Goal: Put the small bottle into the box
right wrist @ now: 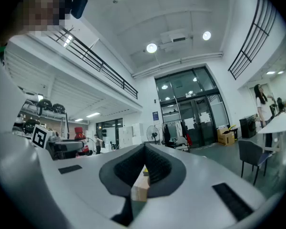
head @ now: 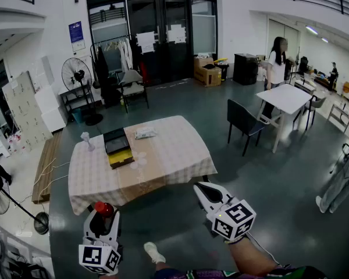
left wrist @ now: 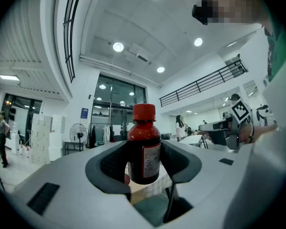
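Two handheld grippers sit at the bottom edge of the head view, closest to the camera. At lower left, the left gripper [head: 103, 214] holds the small bottle [head: 104, 208] upright. The left gripper view shows its dark padded fingers [left wrist: 109, 166] clamped on either side of the bottle's body. The bottle is dark red with a red cap and a pale label.

At lower centre-right, the right gripper [head: 202, 188] points toward the upper left of the frame. Its fingers [right wrist: 157, 168] are together at the tips, with nothing between them.

Both grippers hang over the grey floor, well apart from the desk [head: 174, 150] in the middle of the frame. A pale checked cloth covers the desk. The box [head: 116, 141], black with a yellow part at its lower end, lies on the desk's left half. A small white object [head: 87, 139] stands to the left of the box, and a white packet [head: 144, 133] lies to its upper right.

At upper right a dark chair [head: 243, 121] stands beside a white table [head: 286, 97], with a person [head: 276, 63] standing behind the table. A standing fan [head: 77, 74] is at upper left.
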Motion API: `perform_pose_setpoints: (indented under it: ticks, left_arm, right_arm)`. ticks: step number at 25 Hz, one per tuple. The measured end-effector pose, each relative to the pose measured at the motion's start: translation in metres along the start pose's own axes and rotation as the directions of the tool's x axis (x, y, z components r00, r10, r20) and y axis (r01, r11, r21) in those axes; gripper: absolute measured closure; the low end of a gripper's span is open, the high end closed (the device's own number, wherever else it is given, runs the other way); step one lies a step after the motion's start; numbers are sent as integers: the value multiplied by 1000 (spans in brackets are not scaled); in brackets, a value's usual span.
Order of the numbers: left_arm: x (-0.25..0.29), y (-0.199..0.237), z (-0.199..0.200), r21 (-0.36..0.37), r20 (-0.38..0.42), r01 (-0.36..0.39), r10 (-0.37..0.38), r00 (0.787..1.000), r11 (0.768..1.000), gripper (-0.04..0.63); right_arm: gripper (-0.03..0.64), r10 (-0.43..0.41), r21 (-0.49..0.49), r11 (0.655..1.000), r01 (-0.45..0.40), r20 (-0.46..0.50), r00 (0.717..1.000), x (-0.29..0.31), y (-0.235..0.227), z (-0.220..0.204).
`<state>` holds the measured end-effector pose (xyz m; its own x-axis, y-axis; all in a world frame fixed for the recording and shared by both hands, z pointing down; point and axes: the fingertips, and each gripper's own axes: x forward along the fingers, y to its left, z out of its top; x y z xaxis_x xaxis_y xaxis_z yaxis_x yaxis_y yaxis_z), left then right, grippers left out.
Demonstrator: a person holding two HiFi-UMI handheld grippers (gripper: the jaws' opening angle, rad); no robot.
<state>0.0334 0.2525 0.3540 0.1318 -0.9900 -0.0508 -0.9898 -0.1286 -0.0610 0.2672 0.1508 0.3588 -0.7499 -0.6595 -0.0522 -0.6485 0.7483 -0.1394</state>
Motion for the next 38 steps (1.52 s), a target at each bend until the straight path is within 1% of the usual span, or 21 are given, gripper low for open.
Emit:
perform_pose_setpoints:
  ticks: [3, 5, 12, 15, 18, 22, 24, 29, 34, 38]
  left_arm:
    - [-4, 10, 0, -11, -4, -26, 26, 1000, 1000, 362]
    - [-6, 12, 2, -19, -1, -30, 30, 1000, 999, 362]
    - [-5, 4, 6, -20, 8, -15, 15, 1000, 1000, 362]
    - [-9, 0, 10, -22, 10, -5, 5, 1000, 1000, 362]
    - [-16, -4, 12, -28, 16, 10, -9, 1000, 1000, 362]
    - [-23, -9, 12, -35, 25, 18, -17, 1000, 999, 362]
    - [-26, -13, 12, -29, 22, 15, -14, 1000, 999, 362]
    - [-31, -11, 5, 23, 1, -1, 1, 1000, 1000, 362]
    - [-30, -1, -1, 19, -16, -17, 18, 1000, 1000, 362]
    - [-23, 6, -3, 18, -14, -24, 24, 1000, 1000, 362]
  right_arm:
    - [612, 9, 1, 1000, -9, -6, 1000, -5, 4, 1]
    - [612, 3, 0, 1000, -3, -8, 1000, -8, 3, 4]
    - [620, -28, -22, 999, 27, -15, 1000, -16, 0, 2]
    - [620, -25, -40, 999, 25, -12, 1000, -18, 7, 4]
    - [621, -17, -78, 997, 18, 10, 1000, -22, 17, 7]
    - [612, 3, -108, 994, -6, -24, 1000, -20, 26, -2]
    - [612, 18, -113, 993, -21, -28, 999, -20, 30, -4]
    - [612, 34, -119, 992, -36, -22, 999, -17, 38, -3]
    - [612, 46, -94, 994, -47, -13, 999, -10, 35, -5]
    - [612, 20, -131, 991, -18, 8, 1000, -4, 28, -2]
